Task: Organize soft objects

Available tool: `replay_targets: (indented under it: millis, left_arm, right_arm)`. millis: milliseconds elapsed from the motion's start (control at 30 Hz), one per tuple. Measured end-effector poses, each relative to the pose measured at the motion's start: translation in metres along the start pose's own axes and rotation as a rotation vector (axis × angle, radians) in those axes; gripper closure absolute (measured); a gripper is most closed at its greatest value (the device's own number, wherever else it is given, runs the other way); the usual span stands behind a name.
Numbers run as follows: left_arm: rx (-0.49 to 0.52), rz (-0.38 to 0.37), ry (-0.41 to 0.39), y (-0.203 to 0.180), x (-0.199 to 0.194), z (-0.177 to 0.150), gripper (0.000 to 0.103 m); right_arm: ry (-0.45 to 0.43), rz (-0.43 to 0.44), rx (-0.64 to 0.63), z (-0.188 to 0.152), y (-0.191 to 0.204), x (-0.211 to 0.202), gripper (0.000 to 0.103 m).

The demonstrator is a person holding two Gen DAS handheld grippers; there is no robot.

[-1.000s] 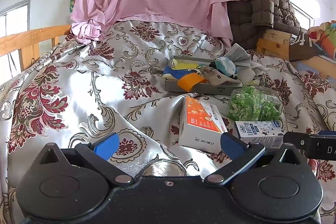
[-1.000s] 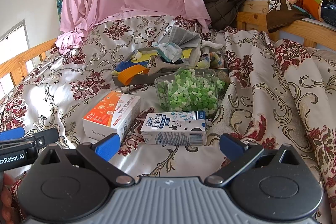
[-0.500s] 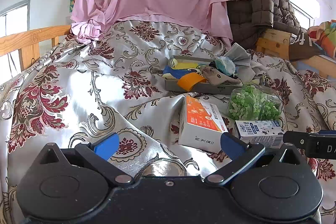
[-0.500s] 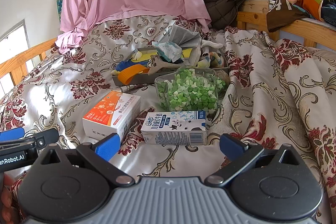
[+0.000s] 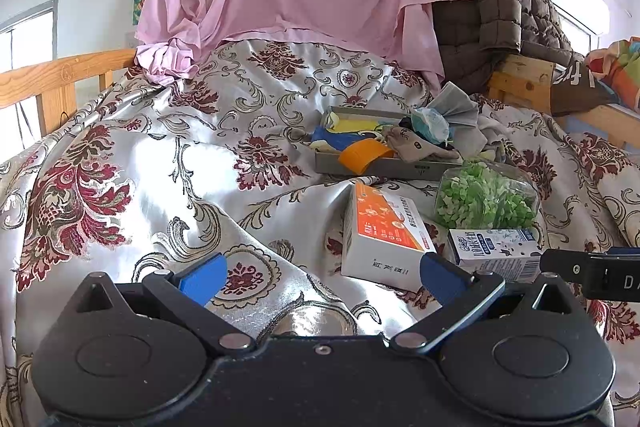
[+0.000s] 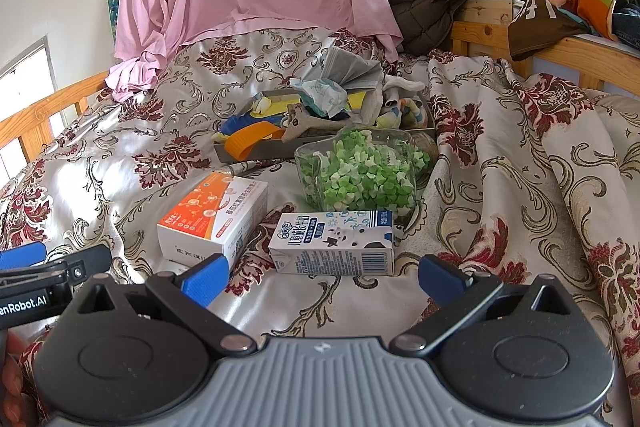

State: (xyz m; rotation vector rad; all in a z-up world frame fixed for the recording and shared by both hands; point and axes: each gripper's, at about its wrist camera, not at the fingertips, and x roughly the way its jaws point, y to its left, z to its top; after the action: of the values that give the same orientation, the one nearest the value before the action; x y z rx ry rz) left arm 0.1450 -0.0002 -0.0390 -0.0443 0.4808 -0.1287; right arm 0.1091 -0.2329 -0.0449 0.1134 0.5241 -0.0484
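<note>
Right wrist view: right gripper [image 6: 322, 277] spread wide over the bedspread [image 6: 500, 163], before the milk carton [image 6: 332, 241]; left gripper [image 5: 322, 277] likewise spread, empty.

Bare bedspread [image 5: 168, 163] lies open leftward; orange box [image 6: 212, 219], milk carton [image 6: 332, 243] and jar [image 6: 360, 171] block the tray [image 6: 256, 149].

- Grey tray [image 6: 256, 150] lies flat on the far middle of the bed, heaped with soft items.
- Grey pleated masks [image 6: 348, 71] fan upright at its far side.
- A crumpled pale-blue cloth [image 6: 322, 97] tops the heap.
- A beige sock [image 5: 416, 147] drapes over the near rim.
- Blue and yellow cloths [image 5: 340, 135] fill the left end.
</note>
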Motion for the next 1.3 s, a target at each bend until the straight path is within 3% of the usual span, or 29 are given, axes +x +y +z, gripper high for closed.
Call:
replay_targets:
  millis: [1033,1300]
  left_arm:
    - [0.031,0.021,0.023,-0.0010,0.0039,-0.0011,0.001]
    - [0.018,-0.035,0.050,-0.0006,0.0046,-0.0027,0.001]
  right_arm:
    - [0.005,0.001,-0.001,0.0006,0.0006,0.0005,0.000]
    - [0.007,0.001,-0.002,-0.0023,0.0009,0.0010,0.000]
